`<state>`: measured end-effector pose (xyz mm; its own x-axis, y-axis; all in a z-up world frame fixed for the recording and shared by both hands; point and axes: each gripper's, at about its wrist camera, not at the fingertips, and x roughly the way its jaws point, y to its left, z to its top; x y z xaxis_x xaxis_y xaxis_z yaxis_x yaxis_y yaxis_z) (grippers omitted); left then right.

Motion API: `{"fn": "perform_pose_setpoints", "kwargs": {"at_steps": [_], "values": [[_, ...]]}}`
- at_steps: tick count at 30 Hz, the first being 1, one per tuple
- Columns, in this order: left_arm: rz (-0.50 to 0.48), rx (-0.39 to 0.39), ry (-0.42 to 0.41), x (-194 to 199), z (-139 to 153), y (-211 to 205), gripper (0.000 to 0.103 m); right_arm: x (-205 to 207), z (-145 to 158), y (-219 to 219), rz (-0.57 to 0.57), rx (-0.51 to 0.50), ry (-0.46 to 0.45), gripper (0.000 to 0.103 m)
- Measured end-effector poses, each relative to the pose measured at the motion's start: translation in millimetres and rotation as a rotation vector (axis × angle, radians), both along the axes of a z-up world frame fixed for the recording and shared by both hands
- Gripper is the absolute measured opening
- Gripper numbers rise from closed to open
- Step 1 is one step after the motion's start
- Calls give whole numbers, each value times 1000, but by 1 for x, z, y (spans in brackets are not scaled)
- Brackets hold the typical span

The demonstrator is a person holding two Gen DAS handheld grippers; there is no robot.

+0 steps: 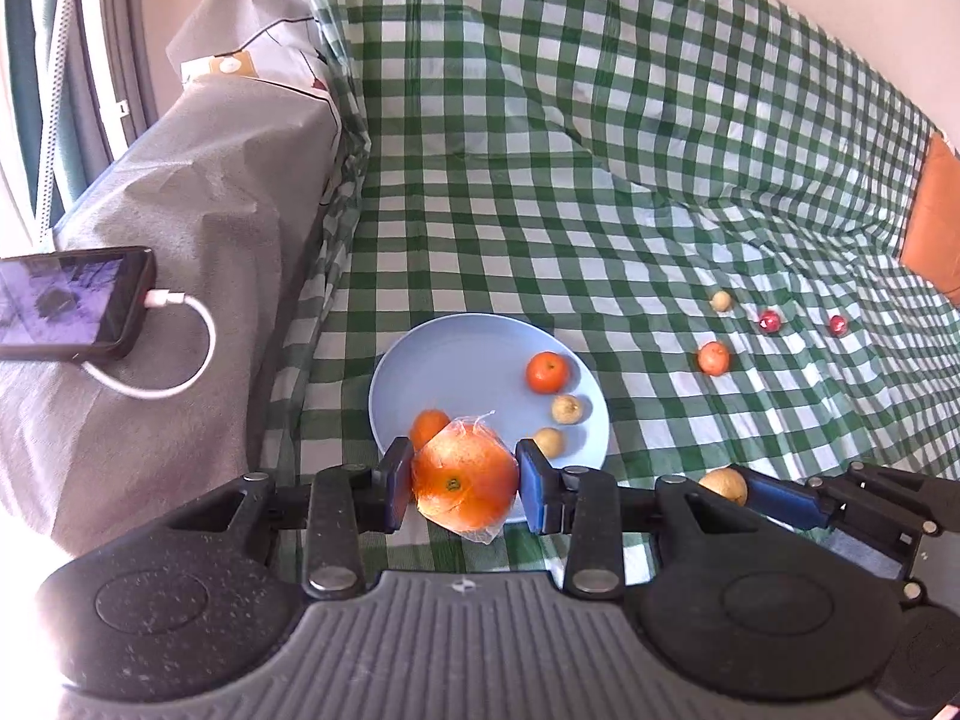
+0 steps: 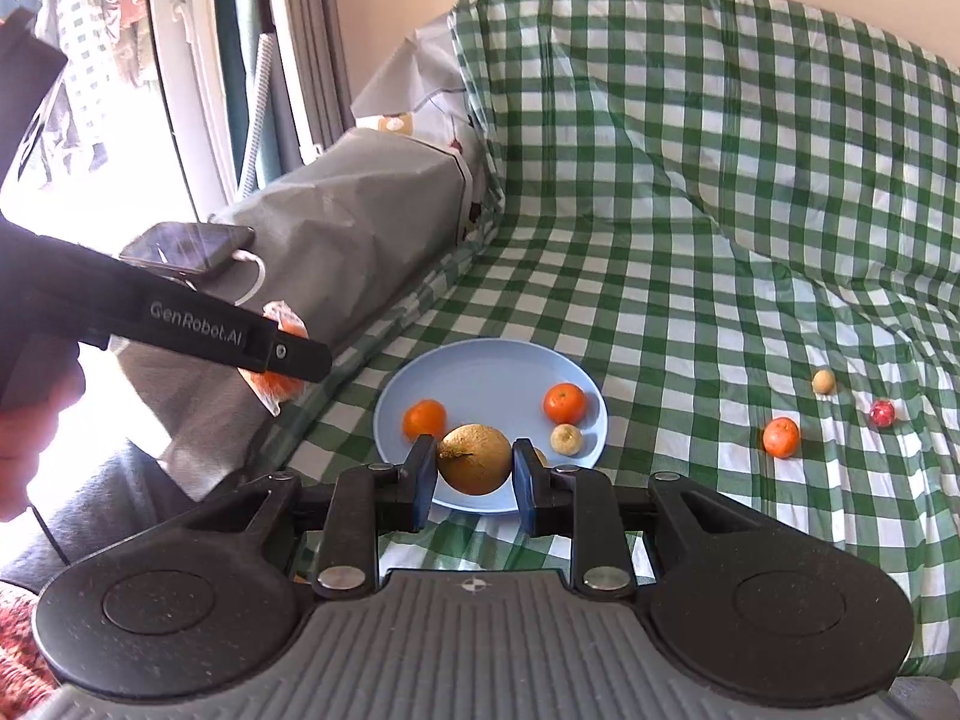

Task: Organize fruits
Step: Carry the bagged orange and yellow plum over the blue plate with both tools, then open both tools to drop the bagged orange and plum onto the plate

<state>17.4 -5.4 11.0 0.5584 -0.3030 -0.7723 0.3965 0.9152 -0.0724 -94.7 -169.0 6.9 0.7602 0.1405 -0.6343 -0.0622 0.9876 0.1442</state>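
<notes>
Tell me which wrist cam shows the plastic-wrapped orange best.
Left wrist: the wrapped orange sits centred between the left gripper fingers, wrap visible. Right wrist view shows only slivers behind that gripper's body.

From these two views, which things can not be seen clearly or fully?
- Left wrist view: small orange on the blue plate, half hidden by the wrapped orange.
- Right wrist view: a small fruit, nearly hidden behind the right finger.
- Right wrist view: wrapped orange, mostly covered by the left gripper.
- Small red fruits: too small to identify.
</notes>
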Motion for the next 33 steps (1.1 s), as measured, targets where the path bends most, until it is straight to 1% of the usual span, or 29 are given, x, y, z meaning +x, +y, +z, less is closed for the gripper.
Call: {"fn": "perform_pose_setpoints", "kwargs": {"at_steps": [5,15,21,25,29,31,32,33], "values": [[0,37,24,28,-19,-11,41,26,-22,-2,-4,0,46,28],[17,114,78,86,-68,-32,41,91,-70,0,-13,-19,124,28],[19,148,123,115,-97,-41,41,120,-93,1,-1,-40,159,28],[18,172,133,127,-109,-45,41,135,-107,5,17,-54,189,28],[16,188,132,133,-113,-47,42,145,-117,11,31,-67,208,28],[19,187,132,135,-112,-47,58,149,-117,11,47,-65,216,29],[20,179,126,134,-109,-46,81,150,-117,12,53,-62,221,30],[31,175,112,132,-105,-45,99,150,-115,11,49,-62,220,35]]}}
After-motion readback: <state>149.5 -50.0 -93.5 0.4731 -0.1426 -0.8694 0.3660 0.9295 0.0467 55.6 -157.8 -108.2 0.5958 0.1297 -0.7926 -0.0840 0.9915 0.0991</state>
